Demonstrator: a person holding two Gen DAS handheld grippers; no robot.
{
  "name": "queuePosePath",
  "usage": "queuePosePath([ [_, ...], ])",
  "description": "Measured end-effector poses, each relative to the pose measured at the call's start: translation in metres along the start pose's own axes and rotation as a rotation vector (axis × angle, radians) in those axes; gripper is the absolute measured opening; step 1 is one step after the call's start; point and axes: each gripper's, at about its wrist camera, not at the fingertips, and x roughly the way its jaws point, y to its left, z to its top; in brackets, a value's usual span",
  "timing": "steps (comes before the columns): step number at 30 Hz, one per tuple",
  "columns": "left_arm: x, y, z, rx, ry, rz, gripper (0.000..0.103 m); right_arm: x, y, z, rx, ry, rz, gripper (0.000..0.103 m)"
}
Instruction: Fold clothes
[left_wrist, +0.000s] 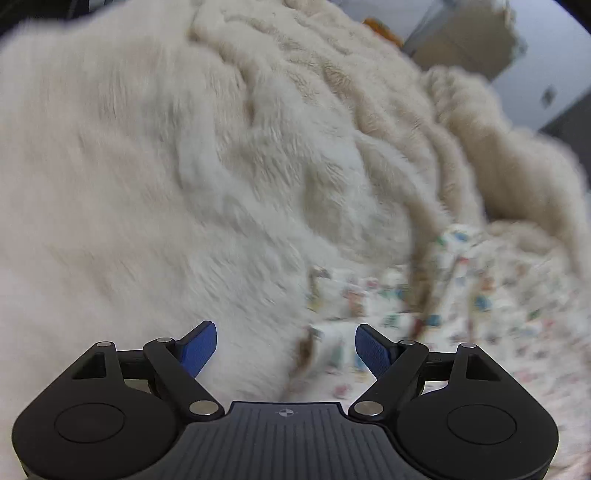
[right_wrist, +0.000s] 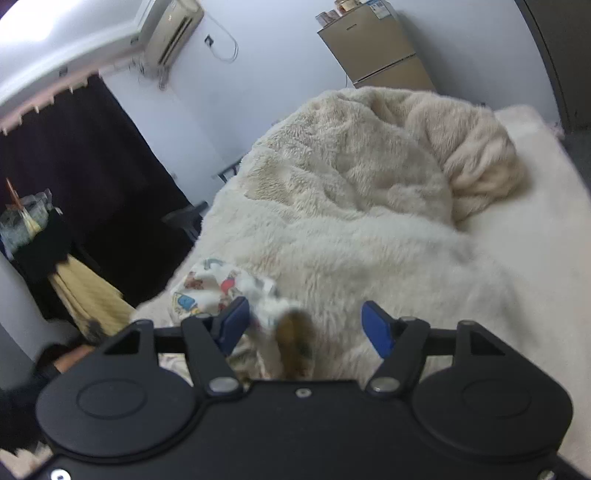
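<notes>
A white garment with a small colourful cartoon print (left_wrist: 461, 302) lies crumpled on a fluffy cream blanket (left_wrist: 166, 166), at the right and lower middle of the left wrist view. My left gripper (left_wrist: 286, 347) is open, its blue pads (left_wrist: 197, 347) wide apart just above the garment's brown-trimmed edge. In the right wrist view the same garment (right_wrist: 207, 288) lies bunched at the bed's left edge. My right gripper (right_wrist: 306, 325) is open, with a blurred brown-trimmed piece of the garment (right_wrist: 293, 339) lying between its spread fingers, not clamped.
The cream blanket (right_wrist: 351, 192) is heaped over the bed, with a bare stretch of white fleece sheet (right_wrist: 535, 206) at the right. Dark curtains (right_wrist: 81, 155), a chair with yellow cloth (right_wrist: 85, 291), an air conditioner (right_wrist: 170, 33) and a beige fridge (right_wrist: 376, 48) stand around.
</notes>
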Motion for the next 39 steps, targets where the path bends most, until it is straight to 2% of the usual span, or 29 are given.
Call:
queuePosePath([
  [1, 0.005, 0.000, -0.003, -0.020, -0.039, -0.043, 0.072, 0.002, -0.005, -0.003, 0.038, -0.013, 0.026, 0.066],
  [2, 0.012, -0.003, -0.005, -0.028, -0.069, -0.064, 0.058, 0.004, -0.007, -0.005, 0.061, -0.023, 0.047, 0.066],
  [3, 0.020, -0.009, -0.006, -0.025, -0.078, -0.060, 0.036, 0.004, -0.008, -0.007, 0.075, -0.035, 0.063, 0.066],
  [4, 0.027, -0.016, -0.007, -0.018, -0.074, -0.042, 0.022, 0.005, -0.007, -0.009, 0.084, -0.045, 0.079, 0.065],
  [5, 0.028, -0.024, -0.005, 0.016, -0.088, -0.014, 0.001, 0.008, -0.005, -0.010, 0.078, -0.046, 0.089, 0.062],
  [7, 0.023, -0.044, 0.000, 0.118, -0.138, 0.054, 0.000, 0.012, 0.002, -0.008, 0.053, -0.040, 0.127, 0.020],
  [9, 0.003, -0.052, 0.009, 0.150, -0.200, 0.088, 0.000, 0.010, 0.016, -0.004, -0.006, -0.062, 0.143, 0.017],
  [11, -0.041, -0.059, 0.026, 0.161, -0.311, 0.149, 0.000, 0.002, 0.026, 0.007, -0.042, -0.105, 0.133, 0.015],
  [13, -0.079, -0.059, 0.044, 0.176, -0.390, 0.270, 0.000, -0.008, 0.030, 0.021, -0.028, -0.169, 0.128, 0.013],
  [14, -0.089, -0.058, 0.050, 0.174, -0.403, 0.311, 0.000, -0.011, 0.031, 0.028, -0.023, -0.202, 0.120, 0.012],
  [16, -0.087, -0.051, 0.057, 0.158, -0.355, 0.419, 0.000, -0.015, 0.031, 0.039, 0.000, -0.249, 0.076, 0.012],
  [17, -0.080, -0.049, 0.057, 0.163, -0.314, 0.463, 0.004, -0.016, 0.030, 0.044, 0.013, -0.268, 0.047, 0.012],
  [18, -0.072, -0.047, 0.055, 0.170, -0.275, 0.499, 0.018, -0.012, 0.030, 0.046, 0.024, -0.264, -0.011, 0.012],
  [19, -0.068, -0.045, 0.052, 0.176, -0.252, 0.519, 0.025, -0.006, 0.031, 0.047, 0.005, -0.241, -0.079, 0.012],
  [21, -0.060, -0.041, 0.031, 0.195, -0.236, 0.507, 0.047, 0.002, 0.029, 0.046, -0.004, -0.212, -0.159, 0.012],
  [24, -0.057, -0.025, 0.004, 0.172, -0.169, 0.451, 0.061, 0.003, 0.021, 0.042, 0.044, -0.185, -0.172, 0.016],
  [25, -0.056, -0.018, -0.007, 0.146, -0.123, 0.438, 0.063, 0.003, 0.021, 0.041, 0.056, -0.177, -0.173, 0.026],
  [26, -0.059, -0.009, -0.017, 0.100, -0.105, 0.412, 0.063, 0.001, 0.020, 0.040, 0.068, -0.172, -0.176, 0.030],
  [28, -0.069, 0.011, -0.035, -0.027, -0.112, 0.331, 0.065, -0.005, 0.018, 0.038, 0.079, -0.163, -0.170, 0.047],
  [30, -0.084, 0.031, -0.053, -0.142, -0.141, 0.222, 0.066, -0.011, 0.016, 0.034, 0.091, -0.159, -0.160, 0.053],
  [31, -0.091, 0.028, -0.063, -0.119, -0.164, 0.227, 0.066, -0.015, 0.015, 0.030, 0.096, -0.154, -0.154, 0.053],
  [33, -0.104, 0.006, -0.082, 0.035, -0.222, 0.315, 0.067, -0.022, 0.016, 0.025, 0.095, -0.160, -0.157, 0.053],
  [34, -0.105, -0.009, -0.094, 0.147, -0.231, 0.347, 0.069, -0.025, 0.016, 0.023, 0.096, -0.165, -0.157, 0.053],
  [35, -0.102, -0.026, -0.107, 0.281, -0.227, 0.371, 0.073, -0.028, 0.016, 0.021, 0.098, -0.164, -0.149, 0.053],
  [37, -0.090, -0.059, -0.134, 0.554, -0.200, 0.431, 0.075, -0.031, 0.022, 0.017, 0.092, -0.165, -0.135, 0.053],
  [39, -0.067, -0.070, -0.147, 0.740, -0.157, 0.532, 0.075, -0.029, 0.027, 0.015, 0.086, -0.161, -0.118, 0.053],
])
